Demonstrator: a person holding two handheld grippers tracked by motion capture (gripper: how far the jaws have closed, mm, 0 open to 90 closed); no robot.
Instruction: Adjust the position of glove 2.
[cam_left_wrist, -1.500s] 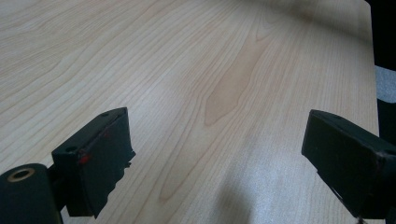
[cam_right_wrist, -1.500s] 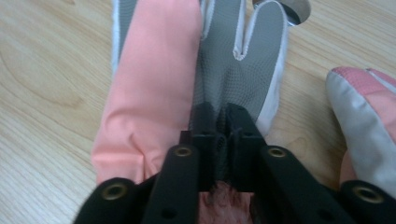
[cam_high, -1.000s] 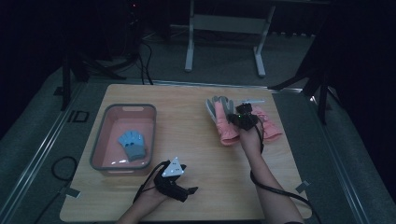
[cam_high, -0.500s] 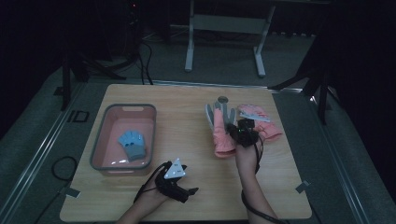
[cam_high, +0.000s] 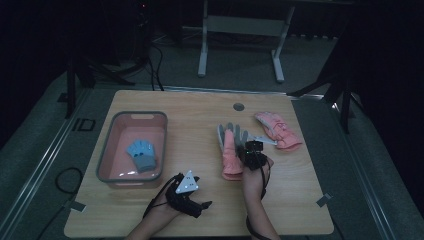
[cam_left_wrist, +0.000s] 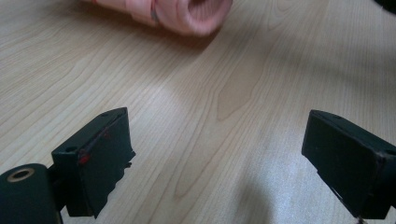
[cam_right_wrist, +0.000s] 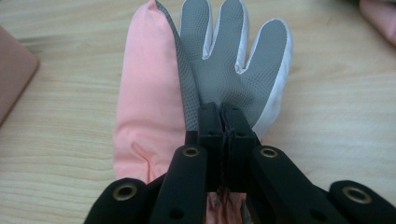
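A pink glove with a grey palm (cam_high: 229, 150) lies mid-table, fingers pointing away from me. My right gripper (cam_high: 248, 151) is shut on its right edge near the cuff. In the right gripper view the closed jaws (cam_right_wrist: 223, 114) pinch the grey palm fabric (cam_right_wrist: 224, 60), with the pink back (cam_right_wrist: 144, 107) folded over to the left. A second pink glove (cam_high: 278, 130) lies apart at the right rear. A blue glove (cam_high: 141, 154) sits inside the pink tub (cam_high: 132, 116). My left gripper (cam_high: 200, 205) rests open near the front edge; its jaws (cam_left_wrist: 215, 154) stand wide over bare wood.
The pink tub stands on the table's left half; its corner (cam_right_wrist: 11, 70) shows in the right gripper view. A pink glove cuff (cam_left_wrist: 187, 14) lies ahead of the left gripper. A round grommet (cam_high: 239, 106) sits at the table's far edge. A metal stand (cam_high: 240, 30) stands behind the table.
My right gripper has pulled the grey-palmed glove toward me and to the left, away from the second pink glove. The left gripper has stayed in place.
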